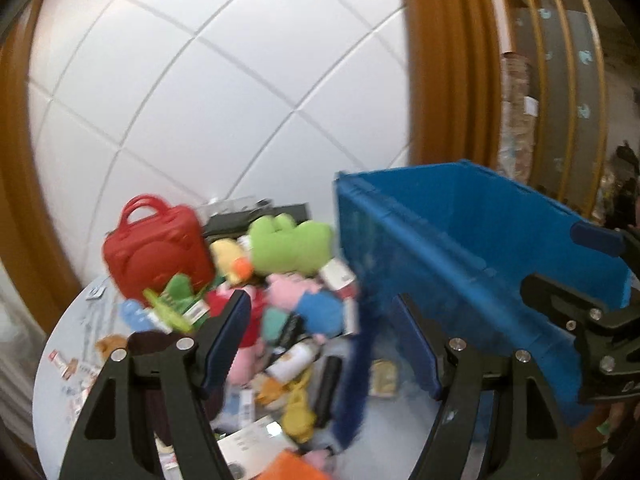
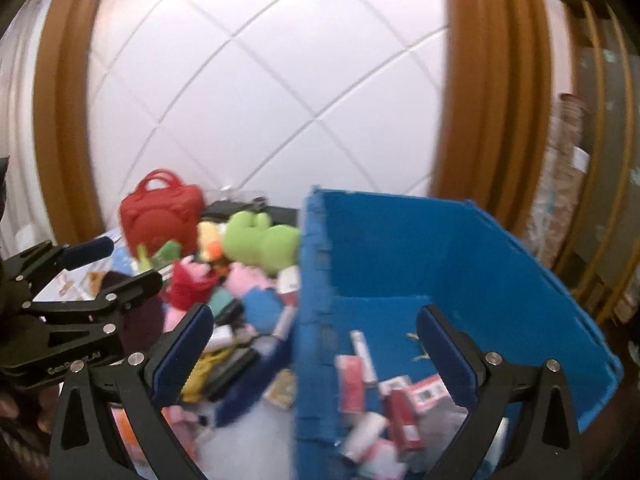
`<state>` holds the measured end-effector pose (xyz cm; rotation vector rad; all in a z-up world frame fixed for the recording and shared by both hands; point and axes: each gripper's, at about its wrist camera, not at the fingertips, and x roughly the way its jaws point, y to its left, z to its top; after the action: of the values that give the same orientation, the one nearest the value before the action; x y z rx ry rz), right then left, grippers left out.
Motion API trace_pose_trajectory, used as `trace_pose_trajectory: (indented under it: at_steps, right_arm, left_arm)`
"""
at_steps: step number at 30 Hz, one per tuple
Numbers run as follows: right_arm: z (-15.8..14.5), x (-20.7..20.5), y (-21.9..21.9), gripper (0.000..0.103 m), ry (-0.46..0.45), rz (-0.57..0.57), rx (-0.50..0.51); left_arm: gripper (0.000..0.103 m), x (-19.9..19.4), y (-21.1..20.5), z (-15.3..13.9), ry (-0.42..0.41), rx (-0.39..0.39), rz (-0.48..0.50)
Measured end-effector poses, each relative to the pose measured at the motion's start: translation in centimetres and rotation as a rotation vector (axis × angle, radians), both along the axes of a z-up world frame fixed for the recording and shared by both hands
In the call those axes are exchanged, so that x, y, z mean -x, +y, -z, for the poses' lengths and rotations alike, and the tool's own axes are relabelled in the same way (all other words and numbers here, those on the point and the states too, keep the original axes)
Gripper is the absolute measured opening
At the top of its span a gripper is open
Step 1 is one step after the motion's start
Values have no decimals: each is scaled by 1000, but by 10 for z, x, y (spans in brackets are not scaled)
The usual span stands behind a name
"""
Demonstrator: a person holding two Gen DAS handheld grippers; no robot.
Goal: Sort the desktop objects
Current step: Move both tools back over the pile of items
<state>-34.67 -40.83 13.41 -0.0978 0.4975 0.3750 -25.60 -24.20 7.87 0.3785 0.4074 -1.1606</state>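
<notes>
Both wrist cameras look forward and slightly down, close over the table (image 1: 60, 344). They share the blue crate (image 1: 460, 248), the toy pile (image 2: 248, 264) and the tiled wall (image 2: 260, 92).

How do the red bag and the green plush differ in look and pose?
The red bag is smooth, boxy and has loop handles; the green plush is fuzzy and rounded, without handles. The red bag stands upright at the far left of the pile; the green plush lies beside the blue crate. Both sit outside the crate on the table.

Bright, even light; heavy motion blur, fisheye-bent dark edges.
</notes>
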Motion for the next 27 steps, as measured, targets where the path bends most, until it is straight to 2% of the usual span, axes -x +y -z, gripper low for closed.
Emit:
trace_pose_trajectory:
  at_steps: [6,12,22,27]
  right_arm:
    - [14,-1,56,103,43,-89,-3]
    - [50,-12,102,103,148,-157,9]
    - [121,-31,139,103,343,-180,60]
    - [147,-40,144,103,412,-158,85]
  left_arm:
    - [72,-62,32,28,29,-69,-99]
    - [72,-117,62,75,59,-188,-204]
    - [72,-170,108,163,169,-380,-307]
    - [72,-188,116,194,223,-433,-330]
